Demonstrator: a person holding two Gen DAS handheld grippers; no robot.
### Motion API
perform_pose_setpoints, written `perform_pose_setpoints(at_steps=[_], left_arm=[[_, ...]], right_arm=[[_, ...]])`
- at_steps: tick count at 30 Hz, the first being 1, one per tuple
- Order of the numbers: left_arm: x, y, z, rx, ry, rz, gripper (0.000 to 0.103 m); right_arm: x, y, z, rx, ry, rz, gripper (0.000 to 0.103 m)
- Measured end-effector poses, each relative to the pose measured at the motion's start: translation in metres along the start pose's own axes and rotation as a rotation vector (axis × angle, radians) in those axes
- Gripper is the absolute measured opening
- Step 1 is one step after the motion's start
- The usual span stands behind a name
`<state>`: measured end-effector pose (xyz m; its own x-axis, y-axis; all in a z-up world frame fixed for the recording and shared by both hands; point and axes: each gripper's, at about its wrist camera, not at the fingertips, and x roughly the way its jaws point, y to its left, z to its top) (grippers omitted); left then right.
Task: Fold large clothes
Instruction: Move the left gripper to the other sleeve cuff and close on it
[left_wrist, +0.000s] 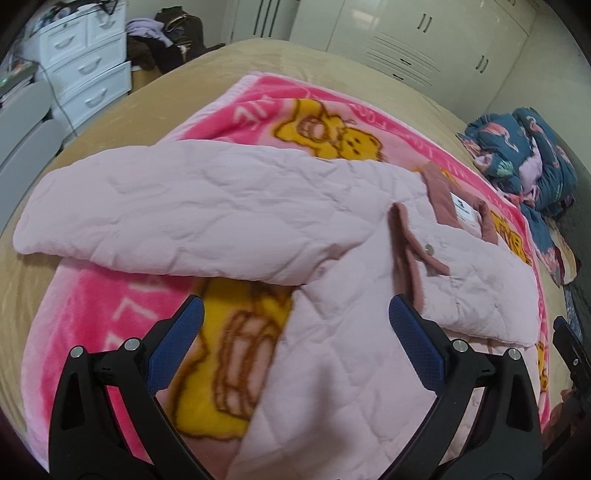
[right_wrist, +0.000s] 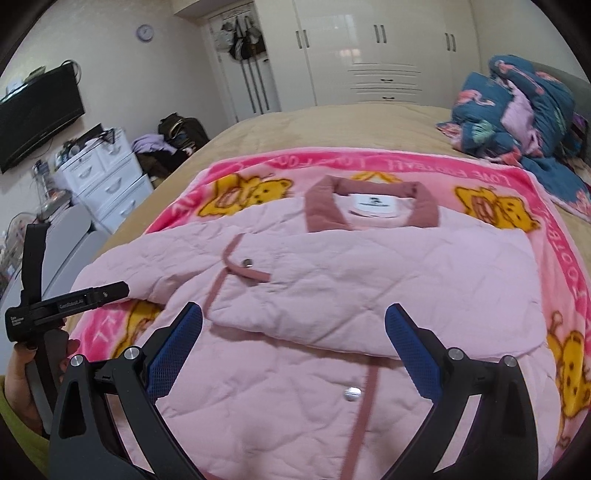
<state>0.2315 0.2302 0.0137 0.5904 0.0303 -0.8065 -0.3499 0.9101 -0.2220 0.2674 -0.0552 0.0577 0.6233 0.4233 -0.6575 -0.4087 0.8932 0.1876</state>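
Note:
A pale pink quilted jacket (right_wrist: 369, 273) with a dusty-rose collar (right_wrist: 369, 206) lies front up on a pink bear-print blanket (right_wrist: 480, 173). Its right sleeve is folded across the chest; its left sleeve (left_wrist: 166, 210) stretches out sideways. It also shows in the left wrist view (left_wrist: 351, 332). My left gripper (left_wrist: 295, 325) is open and empty, hovering over the jacket's lower left side; it shows at the left edge of the right wrist view (right_wrist: 127, 286). My right gripper (right_wrist: 293, 332) is open and empty above the jacket's front placket.
The blanket lies on a tan bed (right_wrist: 332, 125). A bundled blue flamingo-print quilt (right_wrist: 517, 107) sits at the far right corner. White drawers (right_wrist: 107, 177), a wall TV (right_wrist: 40, 114) and dark bags (right_wrist: 177, 136) stand left of the bed. White wardrobes (right_wrist: 369, 51) line the back wall.

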Motion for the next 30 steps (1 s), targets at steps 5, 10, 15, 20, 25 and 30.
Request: perform_pose_setpoints(at_steps=[5, 10, 15, 20, 25, 30], left_arm=[[-0.005, 0.021, -0.001, -0.035, -0.011, 0.012, 0.094], [-0.008, 0.039, -0.003, -0.067, -0.018, 0.018, 0.094], [-0.011, 0.056, -0.004, -0.1, -0.026, 0.024, 0.094], [-0.01, 0.075, -0.005, -0.134, -0.024, 0.034, 0.094], [-0.009, 0.098, -0.007, -0.186, -0.025, 0.043, 0.094], [-0.004, 0.125, -0.008, -0.253, -0.029, 0.061, 0.094]], right_arm=[[0.005, 0.024, 0.004, -0.035, 0.003, 0.025, 0.099], [0.011, 0.046, 0.007, -0.067, 0.01, 0.048, 0.099], [0.017, 0.067, 0.008, -0.098, 0.018, 0.069, 0.099], [0.025, 0.087, 0.006, -0.128, 0.032, 0.089, 0.099], [0.034, 0.106, 0.003, -0.158, 0.052, 0.111, 0.099], [0.045, 0.131, -0.001, -0.209, 0.072, 0.129, 0.099]])
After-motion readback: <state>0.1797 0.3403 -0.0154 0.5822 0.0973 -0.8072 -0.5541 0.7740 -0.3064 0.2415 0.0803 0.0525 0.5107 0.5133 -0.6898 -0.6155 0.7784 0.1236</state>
